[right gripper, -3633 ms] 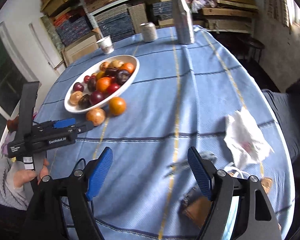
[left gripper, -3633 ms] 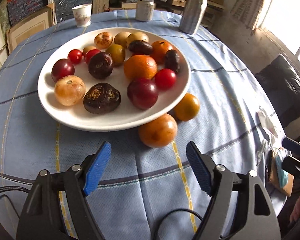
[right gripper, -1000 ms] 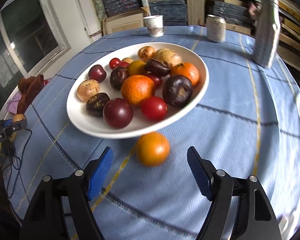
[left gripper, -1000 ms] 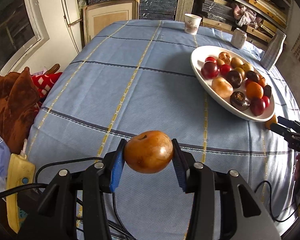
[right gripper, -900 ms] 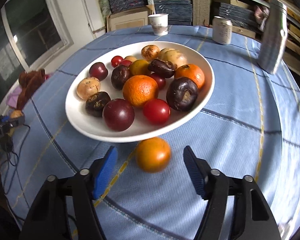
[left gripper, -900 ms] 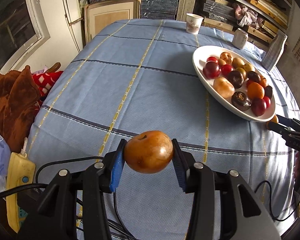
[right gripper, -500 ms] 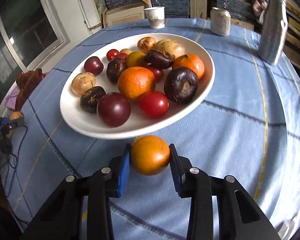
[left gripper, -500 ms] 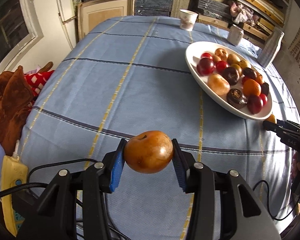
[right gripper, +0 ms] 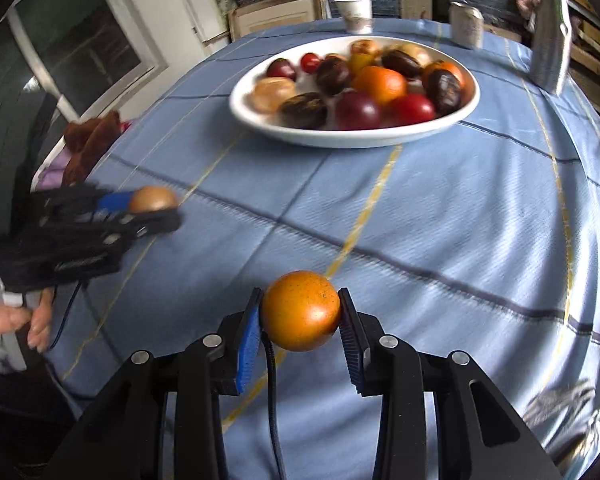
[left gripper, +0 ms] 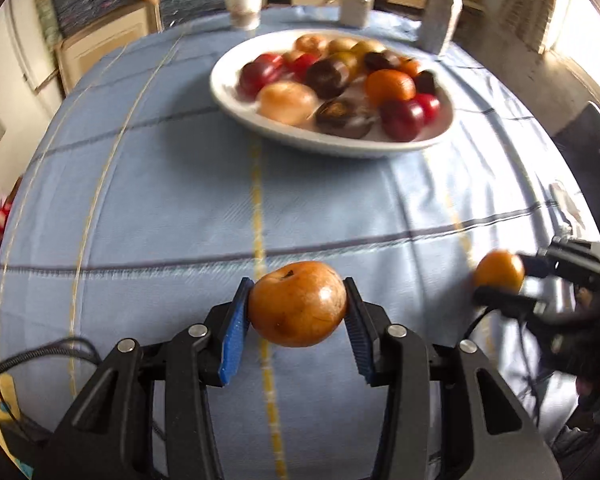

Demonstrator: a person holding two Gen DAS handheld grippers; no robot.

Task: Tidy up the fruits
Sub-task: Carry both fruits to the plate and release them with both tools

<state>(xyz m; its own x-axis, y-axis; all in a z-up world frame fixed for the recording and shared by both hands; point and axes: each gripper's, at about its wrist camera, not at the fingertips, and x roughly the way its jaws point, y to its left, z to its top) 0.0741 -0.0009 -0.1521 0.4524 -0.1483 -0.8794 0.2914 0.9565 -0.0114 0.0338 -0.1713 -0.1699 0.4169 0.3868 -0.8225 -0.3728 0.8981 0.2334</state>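
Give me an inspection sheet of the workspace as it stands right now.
Surface: round table, blue striped cloth.
Job's things: white plate full of mixed fruit; brown-orange fruit and orange held off the plate.
Clutter: paper cup, can, tall container behind the plate; crumpled wrapper at the near right edge.
Grippers: left gripper shut on the brown-orange fruit; right gripper shut on the orange.
Cables: black cable beside the left gripper.
Surroundings: stacked shelves, windows.
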